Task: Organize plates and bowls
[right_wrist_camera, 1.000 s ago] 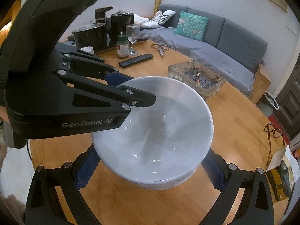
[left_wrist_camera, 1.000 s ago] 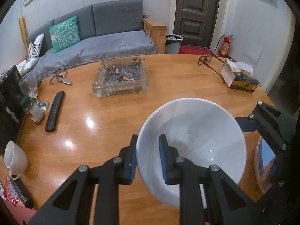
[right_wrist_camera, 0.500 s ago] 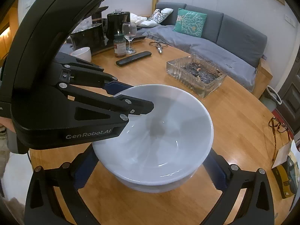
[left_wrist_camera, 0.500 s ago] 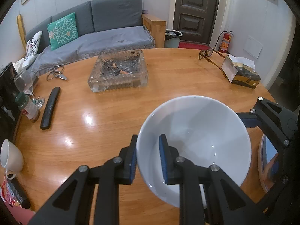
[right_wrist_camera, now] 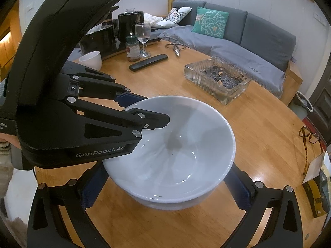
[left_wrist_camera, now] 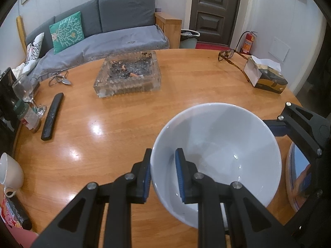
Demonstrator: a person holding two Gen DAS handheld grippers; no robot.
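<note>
A white bowl [left_wrist_camera: 223, 150] hangs low over the round wooden table [left_wrist_camera: 128, 124]. My left gripper [left_wrist_camera: 163, 173] is shut on its near rim, one blue pad outside and one inside. The right wrist view shows the same grip [right_wrist_camera: 153, 111] on the bowl [right_wrist_camera: 186, 148] from the left. My right gripper [right_wrist_camera: 165, 188] stands wide, with one finger on each side of the bowl's lower body and no contact that I can make out. One of its fingers [left_wrist_camera: 277, 129] sits just off the bowl's right rim. A plate [left_wrist_camera: 295, 177] lies at the right edge, partly hidden.
A glass ashtray [left_wrist_camera: 128, 76] sits mid-table. A remote [left_wrist_camera: 51, 117], a wine glass [left_wrist_camera: 26, 91] and a jar [left_wrist_camera: 28, 117] are on the left, with a white cup [left_wrist_camera: 10, 171] nearer. Spectacles [left_wrist_camera: 229, 56] and a tissue box [left_wrist_camera: 266, 76] lie far right. A kettle [right_wrist_camera: 130, 24] stands beyond.
</note>
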